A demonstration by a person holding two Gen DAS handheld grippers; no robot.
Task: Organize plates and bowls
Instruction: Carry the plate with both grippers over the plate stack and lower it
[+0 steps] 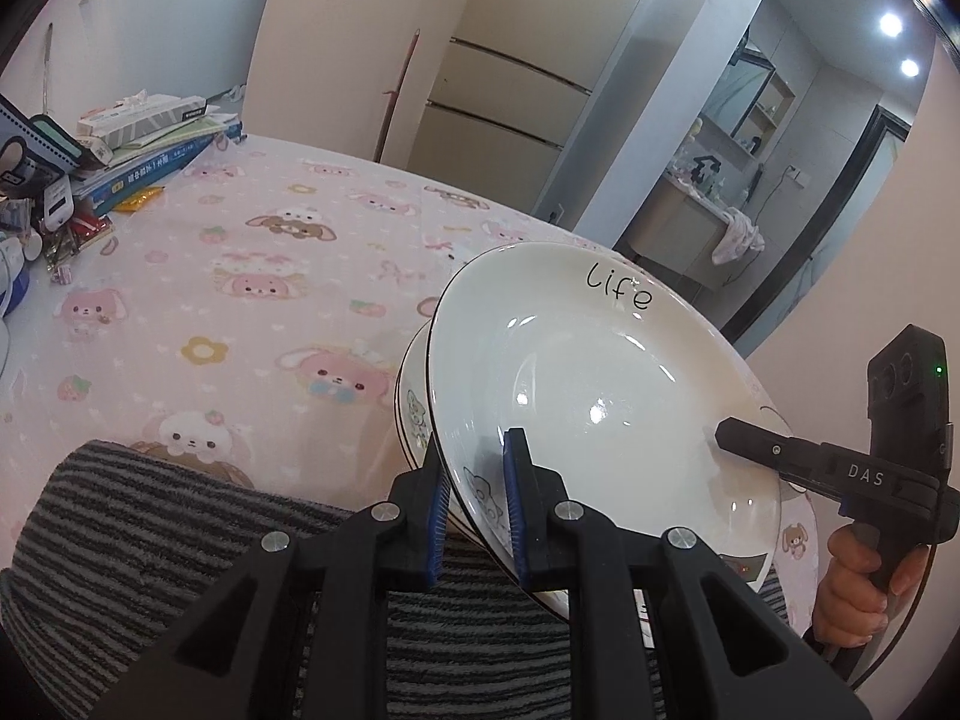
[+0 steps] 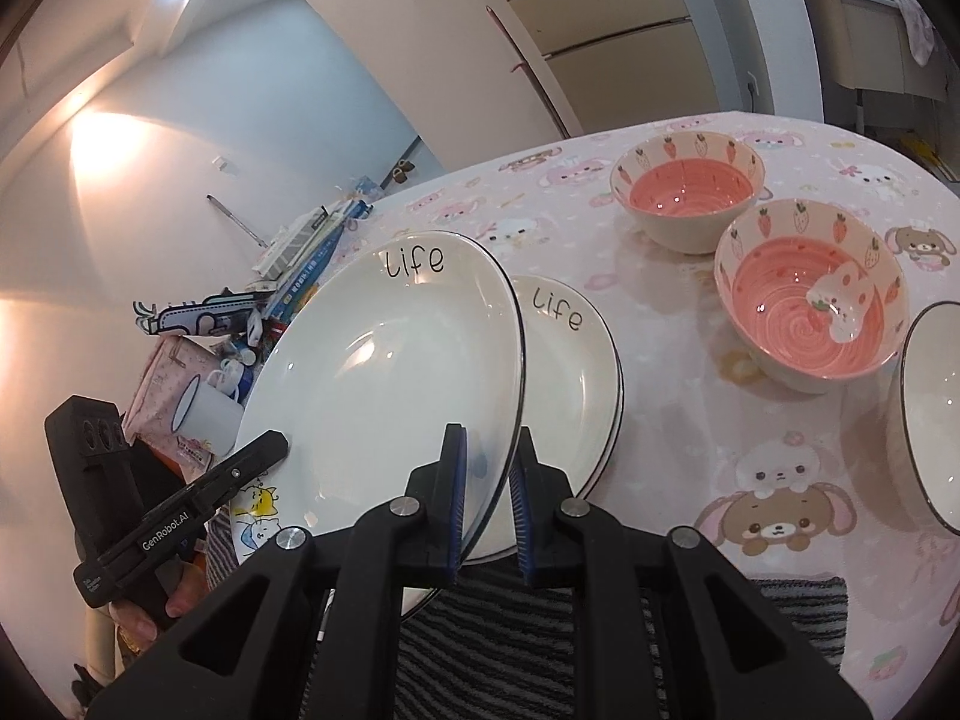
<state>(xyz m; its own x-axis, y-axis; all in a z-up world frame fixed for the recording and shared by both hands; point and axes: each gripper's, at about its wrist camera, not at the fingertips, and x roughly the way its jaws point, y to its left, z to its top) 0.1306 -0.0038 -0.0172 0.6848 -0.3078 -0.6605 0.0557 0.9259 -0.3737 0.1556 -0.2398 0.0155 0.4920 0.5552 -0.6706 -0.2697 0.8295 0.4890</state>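
Both tongs grip one glossy white deep plate lettered "life" (image 1: 600,384), tilted above the table: the left gripper (image 1: 477,495) pinches its near rim between blue pads, the right gripper (image 2: 487,501) clenches the opposite rim. Beneath it lies a stack of matching white "life" plates (image 2: 570,372), part on a grey striped cloth (image 1: 180,546). On the pink cartoon tablecloth (image 1: 240,276) stand two pink strawberry-patterned bowls (image 2: 690,189), (image 2: 810,294), both holding nothing, and a white bowl's edge (image 2: 933,414) at the right
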